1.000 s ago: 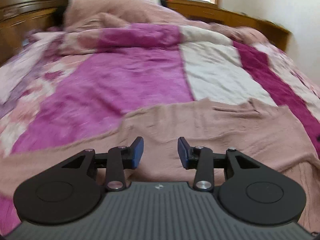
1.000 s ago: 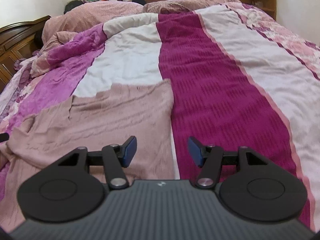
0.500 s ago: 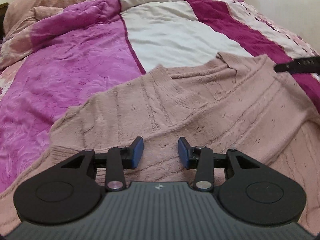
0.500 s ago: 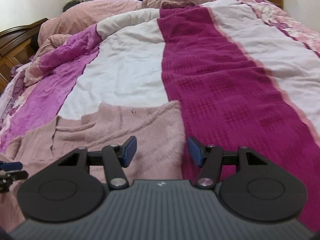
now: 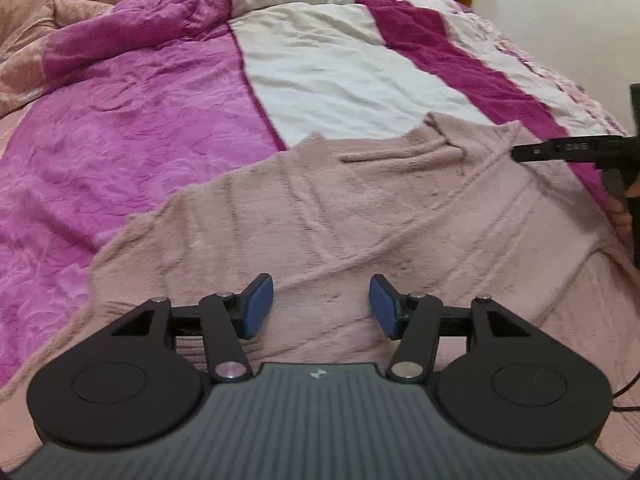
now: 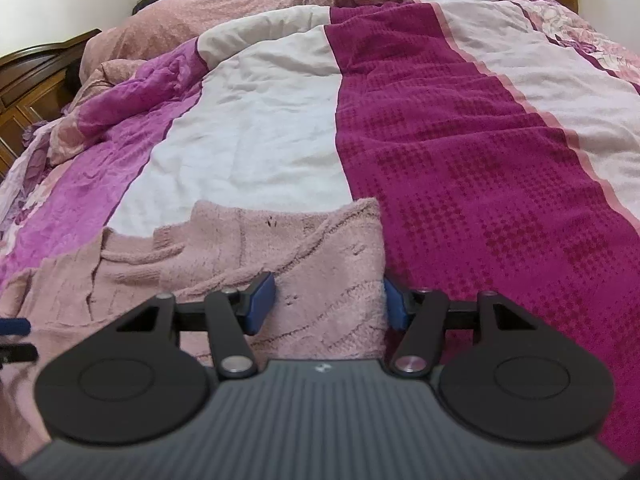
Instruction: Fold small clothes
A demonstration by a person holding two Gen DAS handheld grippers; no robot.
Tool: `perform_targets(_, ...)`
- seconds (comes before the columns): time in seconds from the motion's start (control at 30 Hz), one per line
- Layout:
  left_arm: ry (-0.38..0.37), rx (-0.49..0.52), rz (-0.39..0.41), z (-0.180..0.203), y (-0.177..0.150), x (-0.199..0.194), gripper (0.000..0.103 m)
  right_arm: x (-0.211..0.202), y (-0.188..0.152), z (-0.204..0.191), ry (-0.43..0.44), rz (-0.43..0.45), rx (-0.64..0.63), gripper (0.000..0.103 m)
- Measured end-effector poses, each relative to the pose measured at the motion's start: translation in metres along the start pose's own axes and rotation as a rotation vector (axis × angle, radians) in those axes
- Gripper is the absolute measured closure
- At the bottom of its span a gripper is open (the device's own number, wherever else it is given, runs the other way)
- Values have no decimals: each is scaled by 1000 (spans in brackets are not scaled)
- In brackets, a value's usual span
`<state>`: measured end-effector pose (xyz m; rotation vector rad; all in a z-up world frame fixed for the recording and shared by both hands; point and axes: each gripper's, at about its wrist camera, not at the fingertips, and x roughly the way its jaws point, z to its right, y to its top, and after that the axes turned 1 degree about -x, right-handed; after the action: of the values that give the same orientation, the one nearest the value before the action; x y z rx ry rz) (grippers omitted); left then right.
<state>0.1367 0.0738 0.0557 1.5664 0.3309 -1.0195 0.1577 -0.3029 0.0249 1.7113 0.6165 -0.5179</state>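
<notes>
Bedspread (image 6: 248, 152) beyond sweater (image 5: 360, 208) flat, unobstructed; pillows (image 6: 192, 20) far.

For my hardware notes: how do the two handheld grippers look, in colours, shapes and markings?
The left gripper and right gripper match: black linkage arms with silver pivot pins, blue pads on the fingertips, two round black discs, a ribbed grey body with a small white logo.
</notes>
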Motion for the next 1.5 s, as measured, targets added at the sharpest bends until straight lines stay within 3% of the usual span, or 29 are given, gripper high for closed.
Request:
perform_targets(0.13,45,-12,-12,-10,3,-3,41,-5,1,0,-8,2,3,44)
perform_targets(0.33,46,90,-60,-9,0,5,30,-4,0,-1,-17,2,-20,44)
perform_targets(0.47,33,83,-66,-10,-2,11,29,-4,0,-3,-21,12,-19,55)
perform_targets(0.5,31,80,-63,-9,-4,11,33,-4,0,-3,-24,16,-19,62)
perform_targets(0.57,10,81,-46,-5,-7,9,51,-5,-1,-4,-26,24,-21,79)
perform_targets(0.63,16,95,-28,7,-12,4,78,-9,-2,-5,-28,47,-25,88)
perform_targets(0.73,78,162,1,33,-17,-3,92,-20,-5,-8,-37,110,-37,90)
perform_targets(0.8,91,143,38,41,-15,-10,94,-29,-7,-11,-61,171,-50,90)
perform_targets(0.9,142,67,142,42,-4,-22,94,-41,-10,-11,-109,274,-28,90)
perform_targets(0.97,176,47,156,40,5,-17,94,-40,-9,-6,-142,302,1,90)
perform_targets(1.13,201,-8,33,36,6,30,91,-13,-12,7,-179,223,40,90)
perform_targets(1.27,233,-14,61,38,3,32,83,-4,-13,15,-161,174,68,87)
perform_targets(1.33,226,-38,59,34,4,26,76,-7,-9,15,-151,157,66,80)
perform_targets(1.5,237,-106,84,30,2,-3,56,-45,-4,16,-139,180,72,76)
